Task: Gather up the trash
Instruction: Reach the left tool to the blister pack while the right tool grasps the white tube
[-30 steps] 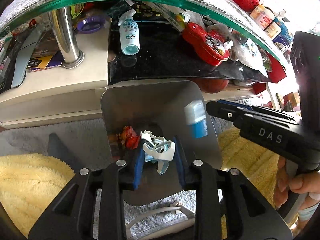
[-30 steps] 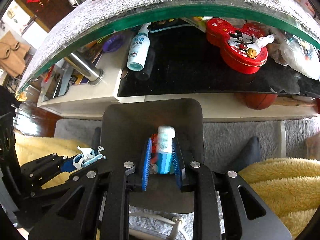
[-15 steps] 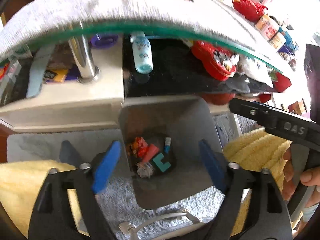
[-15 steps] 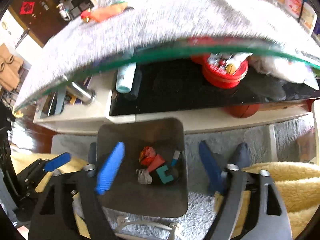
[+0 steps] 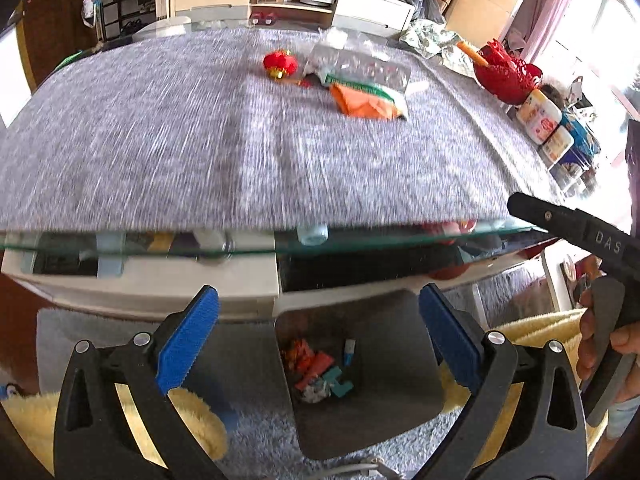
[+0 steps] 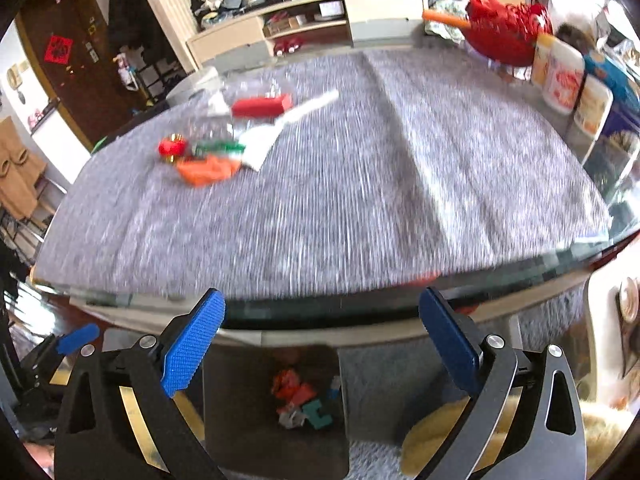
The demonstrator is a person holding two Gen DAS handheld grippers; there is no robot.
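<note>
Item one: the left gripper, black frame with blue ribbed pads; we record its jaws released wide, nothing between them.

Item two: the right gripper, same build; jaws likewise spread apart and bare. In the left wrist view its black body enters at 3 o'clock, a hand wrapped around the handle.

Item three: the square grey metal waste bin, standing on the grey shag rug below the near edge of the counter. In both wrist views it sits between the pads, at 6 o'clock. We find collected trash at its bottom: crumpled red and orange wrappers, a teal angular scrap, a small blue-and-white tube and a grey-white crumpled wad.

Item four: the glass-topped counter covered by a grey woven cloth, filling the upper half of each view, blurred.

Item five: trash left on the cloth, at 12 o'clock in the left wrist view: a small red lantern ornament, an orange crumpled wrapper and a clear plastic bag with a green strip touching it. In the right wrist view we also list a red box and white paper beside them.

Item six: a red openwork basket and two white labelled jars, at 2 o'clock on the counter.
</note>
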